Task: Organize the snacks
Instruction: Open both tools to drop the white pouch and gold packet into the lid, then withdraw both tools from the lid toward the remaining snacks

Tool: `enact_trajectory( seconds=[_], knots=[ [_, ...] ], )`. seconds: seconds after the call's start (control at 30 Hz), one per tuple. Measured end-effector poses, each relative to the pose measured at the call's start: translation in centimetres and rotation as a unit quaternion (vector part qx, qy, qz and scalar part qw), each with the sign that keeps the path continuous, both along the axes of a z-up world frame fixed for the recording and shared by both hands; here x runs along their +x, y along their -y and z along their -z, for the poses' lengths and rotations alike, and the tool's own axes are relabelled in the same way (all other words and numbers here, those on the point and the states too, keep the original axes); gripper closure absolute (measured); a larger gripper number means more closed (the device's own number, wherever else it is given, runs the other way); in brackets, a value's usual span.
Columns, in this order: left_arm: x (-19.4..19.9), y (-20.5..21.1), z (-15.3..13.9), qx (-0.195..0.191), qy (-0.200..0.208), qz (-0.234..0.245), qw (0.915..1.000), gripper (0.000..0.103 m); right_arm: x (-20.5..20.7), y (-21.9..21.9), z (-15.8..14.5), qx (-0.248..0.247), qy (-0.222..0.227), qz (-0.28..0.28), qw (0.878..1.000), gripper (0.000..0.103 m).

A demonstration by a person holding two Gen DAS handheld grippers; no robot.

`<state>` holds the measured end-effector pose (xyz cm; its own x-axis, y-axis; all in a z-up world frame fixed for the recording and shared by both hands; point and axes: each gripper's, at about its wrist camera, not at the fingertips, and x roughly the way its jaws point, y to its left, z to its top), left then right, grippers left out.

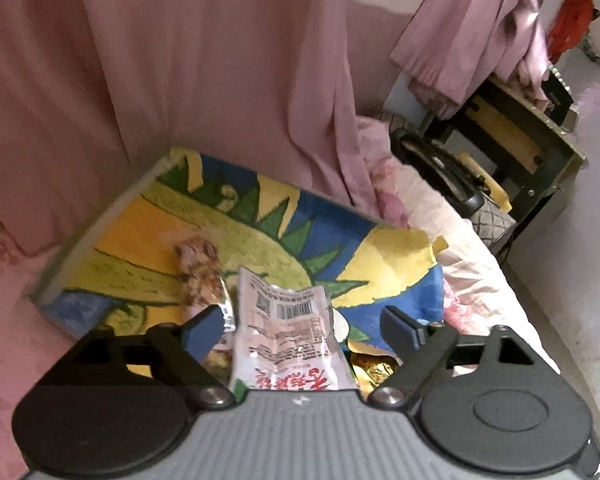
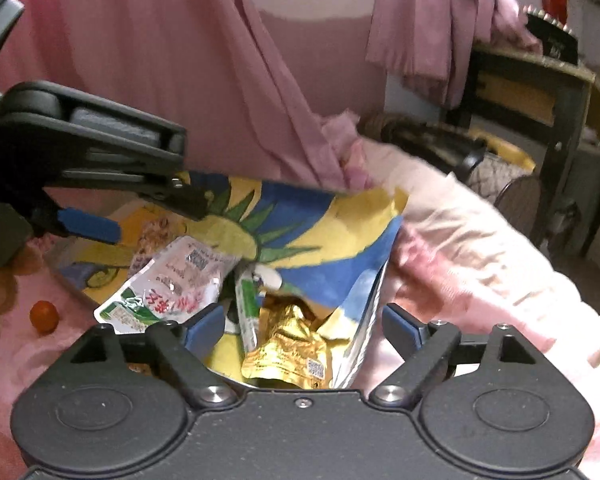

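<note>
My left tongs point(image 1: 300, 326) and right tongs point(image 2: 302, 322) both stand released, grasping nothing. Nearest, a gold packet point(image 2: 290, 344) and white packet point(image 2: 168, 284) lie loose on the painted board point(image 1: 148, 220), which rests on the bed point(image 2: 480, 248). Beyond, a nut bar point(image 1: 198, 272). I judge sorting barely begun; every snack remains ungrouped.

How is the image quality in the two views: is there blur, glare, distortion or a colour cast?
Left wrist view: pink cast, soft blur on the curtain; barcode on the white snack packet stays fairly sharp; fisheye bends the painted board edges. Right wrist view: glare on the gold packet; the left tool is dark and near; the corners go black.
</note>
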<state>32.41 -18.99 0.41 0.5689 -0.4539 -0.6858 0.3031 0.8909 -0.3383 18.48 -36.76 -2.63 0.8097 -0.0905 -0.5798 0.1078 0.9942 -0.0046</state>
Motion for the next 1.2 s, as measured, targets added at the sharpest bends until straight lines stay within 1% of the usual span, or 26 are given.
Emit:
enact_trajectory(
  seconds=[0.07,0.2,0.4,0.5,0.67,0.9,1.07,1.2],
  knots=[
    [-0.6,-0.6,-1.0,0.008,0.015,-0.003,0.9999,0.006,-0.8,0.1,-0.7,0.005,0.018,0.002,1.000,0.011],
    [-2.3,-2.2,-2.9,0.018,0.045,-0.010,0.9987,0.002,-2.8,0.2,-2.7,0.008,0.065,0.009,0.998,0.006],
    [-6.1,-4.9,-5.1,0.021,0.105,-0.016,0.9942,0.001,-6.4,-0.8,-5.7,0.008,0.119,0.016,0.993,0.003],
    [-8.3,-6.3,-5.9,0.019,0.125,-0.016,0.9918,0.000,-8.8,-1.3,-7.0,0.023,0.138,0.021,0.990,0.002],
    [-12.2,-8.9,-6.6,0.002,0.152,-0.022,0.9881,0.000,-12.9,-2.6,-8.0,0.027,0.158,0.029,0.987,0.001],
    [-17.0,-11.6,-6.7,-0.005,0.172,-0.020,0.9848,0.000,-17.7,-3.9,-9.0,0.033,0.178,0.037,0.983,0.001],
    [-19.8,-13.0,-6.6,0.005,0.182,-0.015,0.9832,0.000,-20.7,-4.8,-9.1,0.056,0.184,0.048,0.980,0.001],
    [-21.8,-14.1,-6.1,0.023,0.187,-0.009,0.9821,0.000,-22.4,-6.2,-9.0,0.051,0.188,0.051,0.979,0.001]
  ],
)
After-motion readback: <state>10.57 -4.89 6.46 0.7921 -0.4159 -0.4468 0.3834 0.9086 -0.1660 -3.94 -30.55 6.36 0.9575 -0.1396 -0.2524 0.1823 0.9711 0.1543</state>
